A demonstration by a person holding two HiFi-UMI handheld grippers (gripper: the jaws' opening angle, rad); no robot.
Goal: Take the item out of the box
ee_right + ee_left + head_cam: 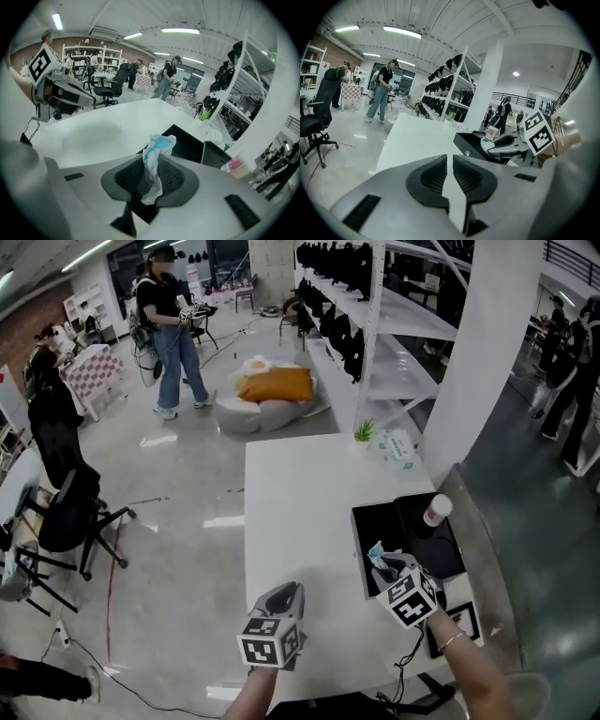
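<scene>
Item pinched above the box's near corner

We see the white table (300, 493) carrying the black box (360, 554) at its right edge. Our left gripper (284, 594) hovers over bare table, its fingers a thin slit apart with nothing between them. Our right gripper (386, 568) sits above the box's near left corner, its fingers closed narrowly on the item (152, 161), a crumpled white-and-blue packet with its top flopping free. We judge the hold slight: the thin wrapper could slide out and drop into the box, and a low sideways pull could snag it on the wall or tip the small pink-labelled bottle (436, 512) by the far side
</scene>
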